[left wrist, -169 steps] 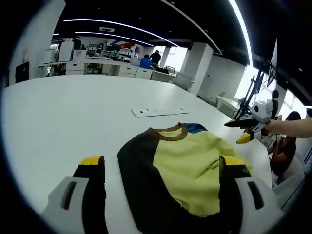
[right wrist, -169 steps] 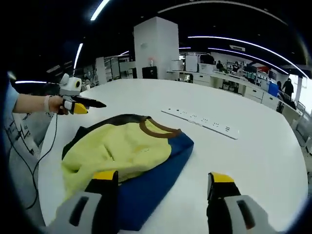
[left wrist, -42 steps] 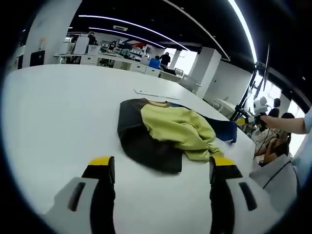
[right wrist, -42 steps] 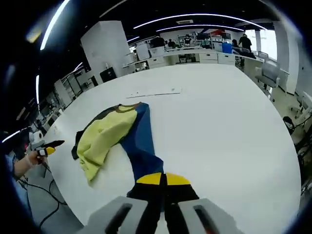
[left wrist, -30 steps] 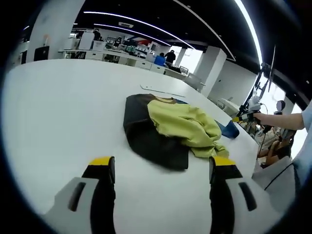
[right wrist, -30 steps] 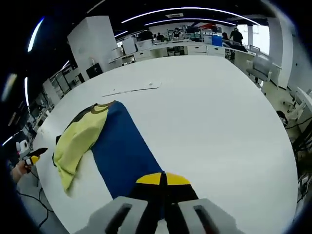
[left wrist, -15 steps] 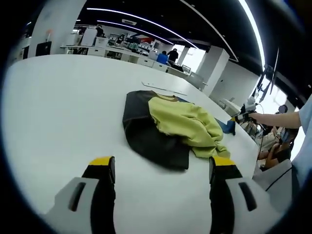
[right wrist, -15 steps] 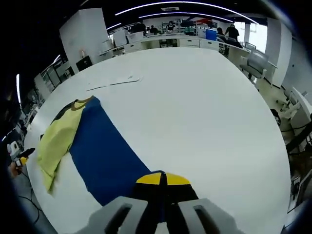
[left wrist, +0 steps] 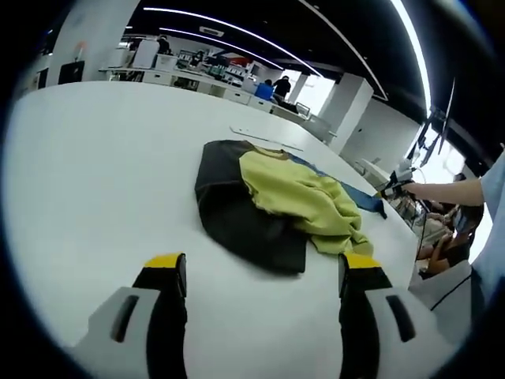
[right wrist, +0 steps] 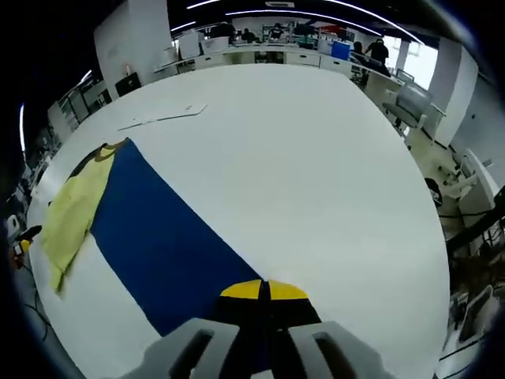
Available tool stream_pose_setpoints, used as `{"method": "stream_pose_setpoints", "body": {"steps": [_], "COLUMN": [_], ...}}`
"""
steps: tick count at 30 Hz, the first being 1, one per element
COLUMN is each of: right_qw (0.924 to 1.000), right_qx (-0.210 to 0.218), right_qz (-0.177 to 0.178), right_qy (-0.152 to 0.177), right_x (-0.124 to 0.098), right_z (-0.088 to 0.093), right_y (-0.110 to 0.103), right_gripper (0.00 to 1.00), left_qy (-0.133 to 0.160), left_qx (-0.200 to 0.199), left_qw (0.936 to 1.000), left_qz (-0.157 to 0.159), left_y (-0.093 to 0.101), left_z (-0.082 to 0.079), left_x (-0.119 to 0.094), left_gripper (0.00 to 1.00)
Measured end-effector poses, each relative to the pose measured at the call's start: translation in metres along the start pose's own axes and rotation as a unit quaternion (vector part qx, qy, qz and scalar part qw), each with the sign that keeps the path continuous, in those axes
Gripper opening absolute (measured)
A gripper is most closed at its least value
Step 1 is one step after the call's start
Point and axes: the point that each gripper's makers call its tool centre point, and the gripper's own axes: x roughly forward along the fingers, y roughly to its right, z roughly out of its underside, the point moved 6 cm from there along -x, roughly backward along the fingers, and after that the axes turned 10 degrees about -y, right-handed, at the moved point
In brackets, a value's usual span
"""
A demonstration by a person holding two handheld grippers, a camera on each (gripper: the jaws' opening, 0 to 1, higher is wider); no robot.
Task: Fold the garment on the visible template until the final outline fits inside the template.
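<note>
Setting: open-plan office. Large white table (right wrist: 331, 158) in the foreground. Rows of white desks (left wrist: 197, 81) with drawer units and monitors along the far side, people at them. White square columns (left wrist: 347, 110). Dark ceiling with long linear light strips (left wrist: 213, 28). Office chair (right wrist: 410, 101) by the table edge.

Your left gripper view looks low across the table (left wrist: 71, 174) at the garment (left wrist: 268, 197); your right gripper view looks from its far side, close over the same garment (right wrist: 158, 237).

Each gripper is built with a light grey plastic body and black jaws capped in yellow: the left gripper (left wrist: 259, 272), the right gripper (right wrist: 265, 290). A light blue sleeve (left wrist: 491, 221) is worn.
</note>
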Motion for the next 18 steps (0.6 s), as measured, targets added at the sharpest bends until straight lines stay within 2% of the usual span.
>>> {"method": "stream_pose_setpoints", "body": {"steps": [4,6,10,12,18], "right_qw": [0.9999,0.9988,0.999,0.9969,0.9924], "right_qx": [-0.01,-0.04,-0.036,-0.065,-0.105], "right_qz": [0.007,0.025,0.028,0.045,0.063], "right_qy": [-0.004,-0.015,-0.005,0.004,-0.008], "right_x": [0.002,0.005,0.006,0.007,0.013], "right_z": [-0.008,-0.01,-0.019,-0.024,-0.026], "right_y": [0.006,0.011,0.014,0.017,0.02], "right_gripper": [0.0,0.0,0.0,0.0,0.0], "left_qy": [0.001,-0.001,0.002,0.0,-0.002], "left_qx": [-0.001,0.0,-0.001,-0.001,-0.006], "left_qw": [1.0,1.0,1.0,1.0,0.9999], "left_qz": [-0.003,-0.005,-0.006,-0.009,-0.008], "left_y": [-0.002,-0.003,-0.003,-0.004,-0.003], "left_z": [-0.001,-0.001,-0.002,-0.001,0.002], "left_x": [0.0,0.0,-0.001,-0.001,0.001], "left_gripper": [0.76,0.76,0.76,0.75,0.74]}}
